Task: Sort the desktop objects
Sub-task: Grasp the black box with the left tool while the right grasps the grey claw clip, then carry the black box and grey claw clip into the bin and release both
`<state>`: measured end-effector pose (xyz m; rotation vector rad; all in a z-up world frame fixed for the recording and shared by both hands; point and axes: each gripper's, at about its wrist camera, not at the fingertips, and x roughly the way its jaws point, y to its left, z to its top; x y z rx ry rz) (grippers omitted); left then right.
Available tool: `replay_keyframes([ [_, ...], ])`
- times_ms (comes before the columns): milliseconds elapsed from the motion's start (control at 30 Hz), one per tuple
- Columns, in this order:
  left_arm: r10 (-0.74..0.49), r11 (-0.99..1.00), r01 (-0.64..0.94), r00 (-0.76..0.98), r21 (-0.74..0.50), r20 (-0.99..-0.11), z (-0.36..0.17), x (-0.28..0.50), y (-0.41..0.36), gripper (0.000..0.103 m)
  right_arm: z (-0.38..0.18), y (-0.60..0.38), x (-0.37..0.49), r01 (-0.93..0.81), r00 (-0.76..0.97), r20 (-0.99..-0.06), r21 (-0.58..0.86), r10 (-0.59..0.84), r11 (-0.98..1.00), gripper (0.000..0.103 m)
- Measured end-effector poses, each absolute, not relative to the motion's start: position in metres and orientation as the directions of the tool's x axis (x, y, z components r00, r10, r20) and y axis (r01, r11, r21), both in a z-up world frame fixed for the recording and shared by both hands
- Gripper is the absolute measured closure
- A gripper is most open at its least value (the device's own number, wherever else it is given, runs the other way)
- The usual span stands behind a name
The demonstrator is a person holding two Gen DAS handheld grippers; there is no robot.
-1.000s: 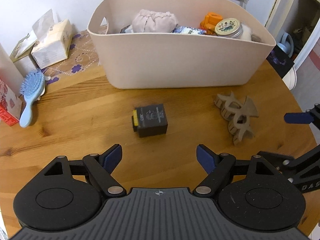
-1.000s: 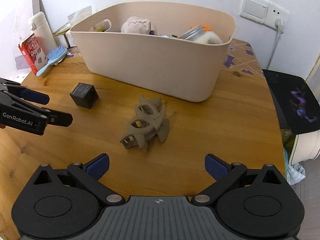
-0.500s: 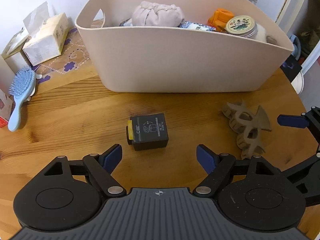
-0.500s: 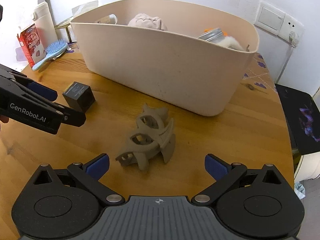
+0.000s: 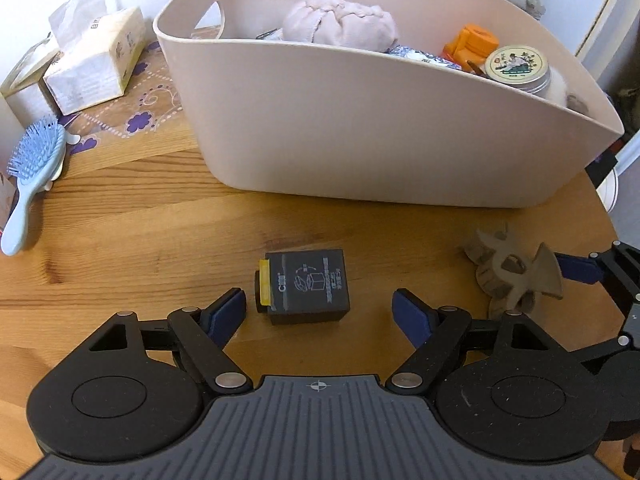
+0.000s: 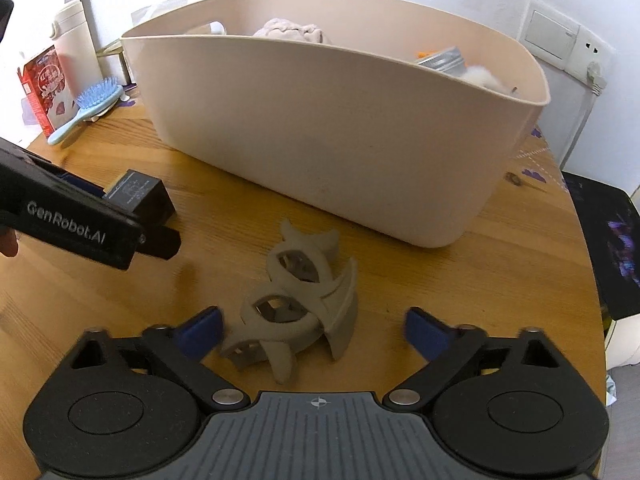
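Note:
A small black box with a yellow end [image 5: 306, 286] lies on the wooden table just ahead of my open left gripper [image 5: 318, 310], between its blue fingertips; it also shows in the right wrist view [image 6: 138, 196]. A taupe hair claw clip [image 6: 298, 304] lies between the blue fingertips of my open right gripper [image 6: 314, 334]; it shows at the right in the left wrist view [image 5: 512, 276]. The beige bin [image 5: 360, 128] stands behind both and holds a pink cloth, an orange item and a round tin.
A blue hairbrush [image 5: 30, 172] and a tissue pack [image 5: 92, 64] lie at the table's left. A red carton [image 6: 44, 84] and a white flask [image 6: 74, 40] stand at the back left. The table's right edge [image 6: 592, 280] drops to a dark mat.
Both grippers have moved forward and lower. The black box now sits between the left fingertips and the claw clip between the right ones. Both stay open.

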<state>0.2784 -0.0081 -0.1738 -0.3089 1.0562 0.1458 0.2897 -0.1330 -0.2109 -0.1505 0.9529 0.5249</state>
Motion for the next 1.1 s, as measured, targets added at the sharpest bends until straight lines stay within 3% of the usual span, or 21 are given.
replay_keyframes([
  [233,0.014,0.960,-0.247,0.508,-0.130,-0.861,-0.172,0.280,-0.009,0.052,-0.206,-0.134,0.291,-0.497,0.478,-0.794,0.109,0.376,0.861,0.028],
  [300,0.019,0.963,-0.241,0.510,-0.121,-0.860,-0.172,0.279,-0.008,0.056,-0.206,-0.132,0.291,-0.502,0.472,-0.793,0.116,0.384,0.857,0.035],
  [400,0.015,0.966,-0.230,0.510,-0.120,-0.860,-0.173,0.279,-0.007,0.056,-0.203,-0.132,0.291,-0.512,0.469,-0.791,0.121,0.394,0.850,0.049],
  [633,0.017,0.973,-0.210,0.500,-0.101,-0.866,-0.172,0.276,-0.011,0.058,-0.202,-0.134,0.291,-0.502,0.467,-0.791,0.132,0.396,0.855,0.050],
  [767,0.014,0.974,-0.203,0.501,-0.102,-0.865,-0.169,0.274,-0.012,0.058,-0.196,-0.138,0.289,-0.501,0.470,-0.784,0.142,0.406,0.854,0.056],
  [1100,0.004,0.978,-0.180,0.524,-0.106,-0.852,-0.157,0.267,-0.019,0.058,-0.191,-0.151,0.287,-0.470,0.440,-0.794,0.193,0.419,0.861,0.057],
])
